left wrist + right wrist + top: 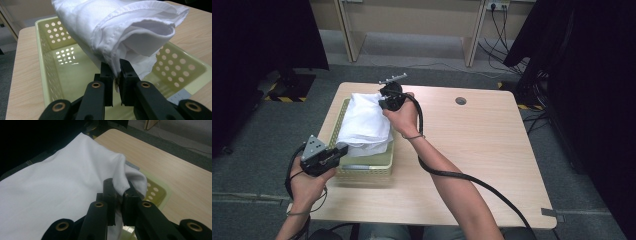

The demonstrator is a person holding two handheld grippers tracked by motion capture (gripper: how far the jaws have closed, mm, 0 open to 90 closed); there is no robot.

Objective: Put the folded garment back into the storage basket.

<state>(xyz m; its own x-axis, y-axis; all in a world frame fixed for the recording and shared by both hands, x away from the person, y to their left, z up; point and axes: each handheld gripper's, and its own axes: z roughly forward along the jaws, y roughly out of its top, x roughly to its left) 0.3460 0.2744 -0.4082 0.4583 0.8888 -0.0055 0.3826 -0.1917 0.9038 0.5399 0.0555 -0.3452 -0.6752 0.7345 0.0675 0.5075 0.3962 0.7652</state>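
While both grippers clench its hems, the white cloth [362, 122] hangs folded, stitched, over the basket [362, 170].

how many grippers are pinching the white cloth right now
2. The left gripper pinches the white cloth at its near end over the basket; the right gripper pinches its far end.

The cloth [362, 122] hangs over the basket [364, 171], apparently just above it, at the table's [482, 150] left side.
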